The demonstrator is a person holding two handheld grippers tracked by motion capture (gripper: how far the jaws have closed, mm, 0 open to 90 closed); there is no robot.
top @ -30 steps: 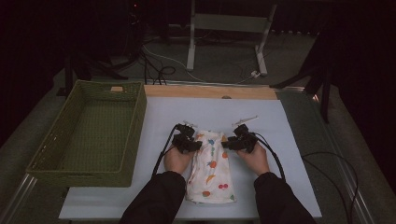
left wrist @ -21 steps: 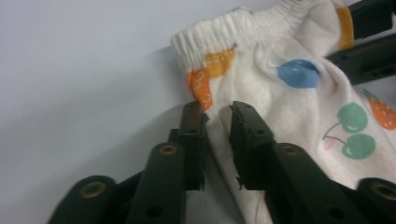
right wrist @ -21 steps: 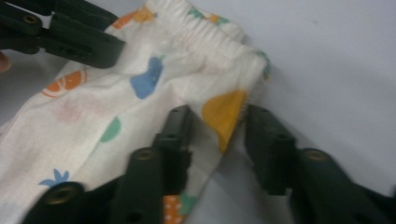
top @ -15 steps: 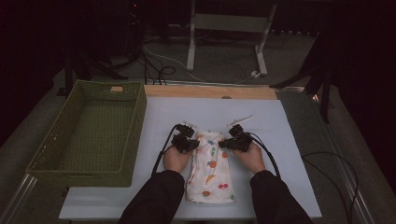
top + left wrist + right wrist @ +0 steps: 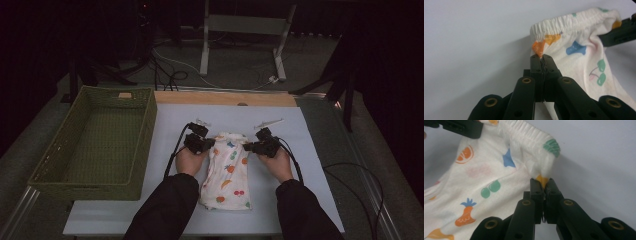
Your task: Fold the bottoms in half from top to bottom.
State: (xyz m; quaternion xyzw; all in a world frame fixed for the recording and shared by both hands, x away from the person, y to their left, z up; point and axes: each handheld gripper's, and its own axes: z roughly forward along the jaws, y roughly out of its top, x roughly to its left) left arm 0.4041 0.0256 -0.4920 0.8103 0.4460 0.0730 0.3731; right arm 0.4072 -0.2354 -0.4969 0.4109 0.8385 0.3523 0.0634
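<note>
High view: fruit-print cloth [image 5: 227,172] lies flat on the white bench [image 5: 310,165] beside a green basket [image 5: 97,145].
Left gripper [image 5: 541,58] and right gripper [image 5: 543,182] fingers have just closed, each clamped on a waistband corner.

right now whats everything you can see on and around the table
fruit-print pants: 1, white with coloured fruit, lying on the mat between the two hands, gathered waistband away from the person
mat: 1, pale blue-grey, covering the table top
basket: 1, green woven, left of the mat, nothing in it
wooden strip: 1, light brown, along the far edge of the mat
metal stand: 1, grey, on the floor beyond the table
floor cables: several, black and white, beyond the table
left tongs: 1, black, shut on the waistband's left corner
right tongs: 1, black, shut on the waistband's right corner
forearms: 2, dark sleeves, coming in from the bottom
</note>
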